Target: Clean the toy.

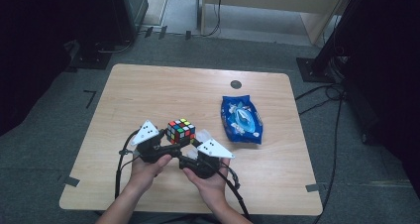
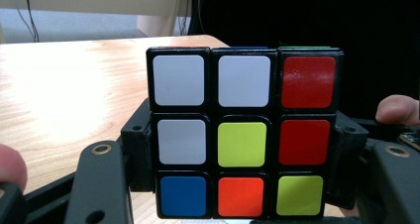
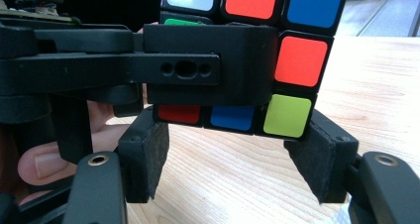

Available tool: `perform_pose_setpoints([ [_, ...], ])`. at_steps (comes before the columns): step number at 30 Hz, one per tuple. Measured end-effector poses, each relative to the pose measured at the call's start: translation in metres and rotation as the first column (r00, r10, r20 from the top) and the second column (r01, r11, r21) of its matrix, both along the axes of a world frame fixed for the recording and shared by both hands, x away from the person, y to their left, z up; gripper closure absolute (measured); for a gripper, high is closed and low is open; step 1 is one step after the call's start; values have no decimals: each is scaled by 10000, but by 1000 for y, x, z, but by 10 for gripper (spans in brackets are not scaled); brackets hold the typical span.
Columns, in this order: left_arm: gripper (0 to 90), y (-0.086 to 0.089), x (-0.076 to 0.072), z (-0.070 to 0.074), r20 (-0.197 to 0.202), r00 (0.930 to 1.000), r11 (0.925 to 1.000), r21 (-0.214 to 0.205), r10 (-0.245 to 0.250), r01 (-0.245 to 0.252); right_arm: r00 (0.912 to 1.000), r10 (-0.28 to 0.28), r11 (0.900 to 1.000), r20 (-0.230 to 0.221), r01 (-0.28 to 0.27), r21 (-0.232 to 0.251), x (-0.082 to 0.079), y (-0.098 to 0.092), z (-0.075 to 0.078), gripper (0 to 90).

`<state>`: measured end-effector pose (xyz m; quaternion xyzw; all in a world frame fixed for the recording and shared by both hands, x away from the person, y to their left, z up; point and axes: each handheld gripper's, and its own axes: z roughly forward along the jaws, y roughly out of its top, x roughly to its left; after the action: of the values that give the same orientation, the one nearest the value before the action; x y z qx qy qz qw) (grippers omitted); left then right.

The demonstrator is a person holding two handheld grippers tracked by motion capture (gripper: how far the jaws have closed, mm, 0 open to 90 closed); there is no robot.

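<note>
A scrambled Rubik's cube (image 1: 181,131) is held up just above the wooden table (image 1: 148,85), near its front middle. My left gripper (image 1: 172,138) is shut on it: in the left gripper view the pads press on both sides of the cube (image 2: 242,135), whose white, red and yellow-green face looks at the camera. My right gripper (image 1: 192,143) comes in from the right. In the right gripper view its jaws (image 3: 230,154) stand wide, pads beside the lower corners of the cube (image 3: 292,60) without clearly pressing. A black finger (image 3: 208,65) of the left gripper crosses that face.
A blue packet of wipes (image 1: 241,120) lies on the table right of the cube. A small dark round cap (image 1: 236,84) sits near the far edge. Black stands and cables (image 1: 322,92) are on the floor around the table.
</note>
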<state>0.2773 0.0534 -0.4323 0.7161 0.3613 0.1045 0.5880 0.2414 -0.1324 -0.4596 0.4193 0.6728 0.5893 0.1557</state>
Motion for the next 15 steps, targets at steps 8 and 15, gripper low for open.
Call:
perform_pose_setpoints([
  [8, 341, -2, 0, -1, -141, 9999, 9998, -164, -92, 90, 9998, -128, 9999, 151, 130, -99, 0, 1, -2, 348],
  [15, 341, -1, 1, 0, -367, 9987, 9981, -523, -358, 338, 9973, -592, 9975, 444, 608, -366, -2, 0, -5, 609],
])
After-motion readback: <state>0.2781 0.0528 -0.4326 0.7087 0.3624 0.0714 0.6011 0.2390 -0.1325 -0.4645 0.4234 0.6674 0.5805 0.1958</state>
